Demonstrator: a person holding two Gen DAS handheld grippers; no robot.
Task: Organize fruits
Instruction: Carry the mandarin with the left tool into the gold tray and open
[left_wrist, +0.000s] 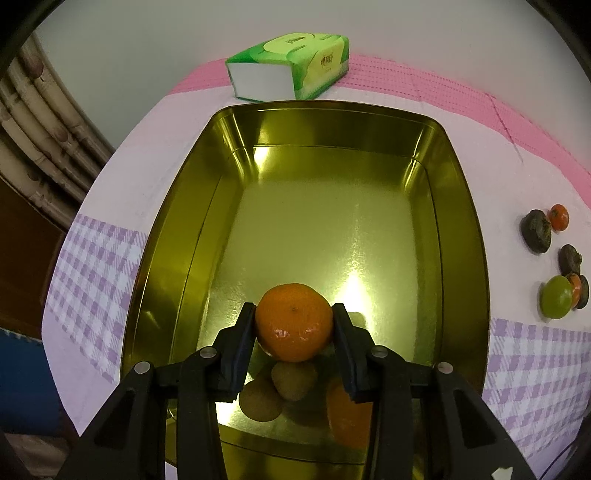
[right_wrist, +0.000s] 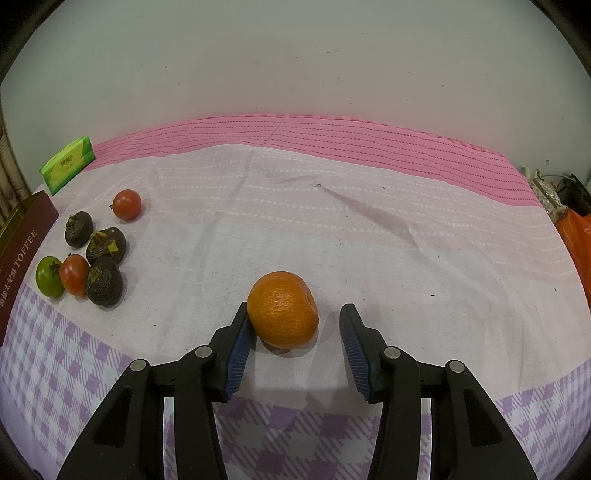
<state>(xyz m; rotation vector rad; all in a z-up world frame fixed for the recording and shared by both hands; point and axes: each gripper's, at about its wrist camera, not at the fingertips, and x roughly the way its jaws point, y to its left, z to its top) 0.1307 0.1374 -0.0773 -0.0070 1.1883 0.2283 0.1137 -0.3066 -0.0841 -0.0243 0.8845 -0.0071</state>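
Note:
My left gripper (left_wrist: 294, 308) is shut on an orange mandarin (left_wrist: 293, 325), both pads pressing its sides. It hangs over the near end of a shiny gold tin tray (left_wrist: 332, 107). Under it, by the tray's front wall, lie two brownish round fruits (left_wrist: 293, 380) and an orange shape (left_wrist: 349, 417) that may be another mandarin. In the right wrist view a second mandarin (right_wrist: 282, 310) rests on the cloth between the fingers of my right gripper (right_wrist: 294, 308). That gripper is open: the left pad touches the fruit, the right pad stands apart.
Left of the second mandarin sit three dark wrinkled fruits (right_wrist: 105, 243), two red tomatoes (right_wrist: 126, 204) and a green one (right_wrist: 48, 277), beside the tin's maroon side (right_wrist: 22, 243). A green tissue pack (left_wrist: 291, 64) lies behind the tray. The wall is close behind the table.

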